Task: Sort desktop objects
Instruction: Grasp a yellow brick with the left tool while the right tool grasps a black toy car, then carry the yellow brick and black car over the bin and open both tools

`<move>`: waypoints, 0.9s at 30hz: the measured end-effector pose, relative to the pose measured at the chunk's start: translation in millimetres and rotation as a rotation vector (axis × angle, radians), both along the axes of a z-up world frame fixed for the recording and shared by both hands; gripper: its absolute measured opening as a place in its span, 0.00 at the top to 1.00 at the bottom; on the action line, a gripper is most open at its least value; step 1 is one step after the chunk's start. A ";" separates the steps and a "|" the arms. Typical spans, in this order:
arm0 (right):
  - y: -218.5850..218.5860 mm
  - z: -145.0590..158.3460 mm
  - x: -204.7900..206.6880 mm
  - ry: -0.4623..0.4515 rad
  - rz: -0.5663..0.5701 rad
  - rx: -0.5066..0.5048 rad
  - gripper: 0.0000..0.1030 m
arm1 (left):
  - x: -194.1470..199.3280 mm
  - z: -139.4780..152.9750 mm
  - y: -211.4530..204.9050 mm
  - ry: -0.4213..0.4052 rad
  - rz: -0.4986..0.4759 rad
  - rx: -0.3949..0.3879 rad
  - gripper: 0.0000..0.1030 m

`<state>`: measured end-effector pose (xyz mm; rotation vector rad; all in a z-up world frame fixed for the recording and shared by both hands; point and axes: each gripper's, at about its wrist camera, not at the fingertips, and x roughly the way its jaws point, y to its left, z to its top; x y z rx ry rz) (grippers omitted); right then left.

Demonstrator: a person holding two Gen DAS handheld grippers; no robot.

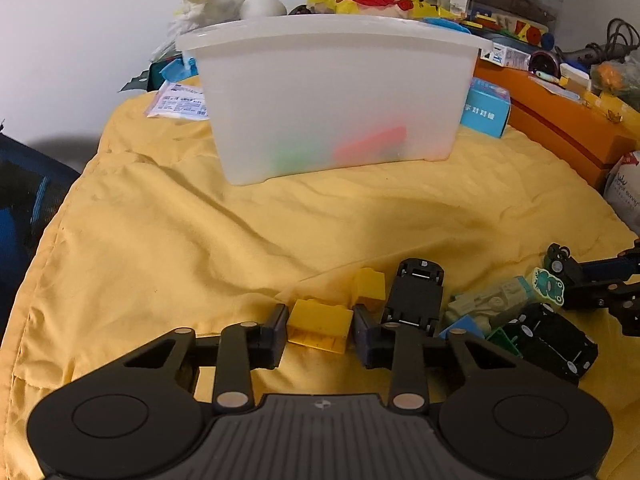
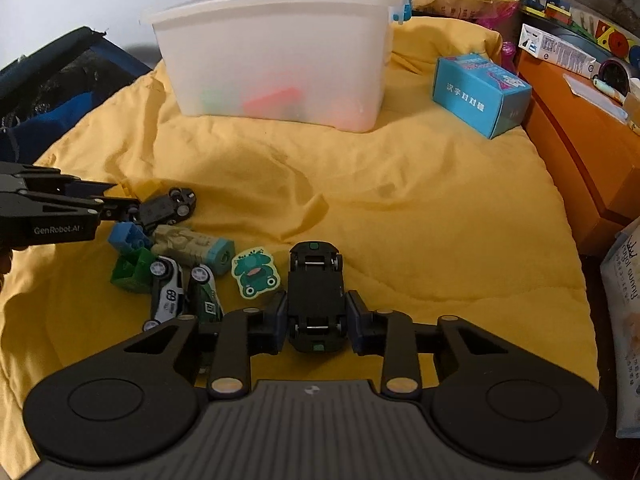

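Observation:
My left gripper [image 1: 320, 320] is low over the yellow cloth [image 1: 200, 240], its pads pressed on both sides of a yellow brick [image 1: 316, 326]. A second yellow brick [image 1: 370, 286] and an overturned black toy car [image 1: 416, 296] lie just beyond it. My right gripper [image 2: 316, 314] is shut on another upside-down black toy car [image 2: 316, 292]. To that car's left lie a frog sticker [image 2: 253, 272], a beige toy [image 2: 184, 244], a blue brick [image 2: 126, 236], a green brick [image 2: 130, 268] and two small cars [image 2: 166, 292]. A translucent white bin [image 2: 272, 52] stands farther back, with red and green pieces showing dimly inside.
A blue carton [image 2: 480, 92] lies right of the bin. An orange box [image 2: 580, 140] with clutter on top borders the right side. Bags and toys are piled behind the bin [image 1: 332, 92]. A dark blue chair [image 2: 60, 92] is at the left edge.

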<state>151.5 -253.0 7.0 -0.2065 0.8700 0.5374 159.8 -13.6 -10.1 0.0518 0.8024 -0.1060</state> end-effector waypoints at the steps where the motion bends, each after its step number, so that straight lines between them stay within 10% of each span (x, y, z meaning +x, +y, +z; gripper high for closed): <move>1: -1.3 1.2 0.0 0.001 -0.003 0.003 0.68 | -1.3 0.6 0.7 -0.001 0.006 0.001 0.63; 27: 32.4 154.8 101.4 -0.153 -0.032 0.259 0.68 | 57.2 170.5 29.0 -0.246 0.064 -0.129 0.63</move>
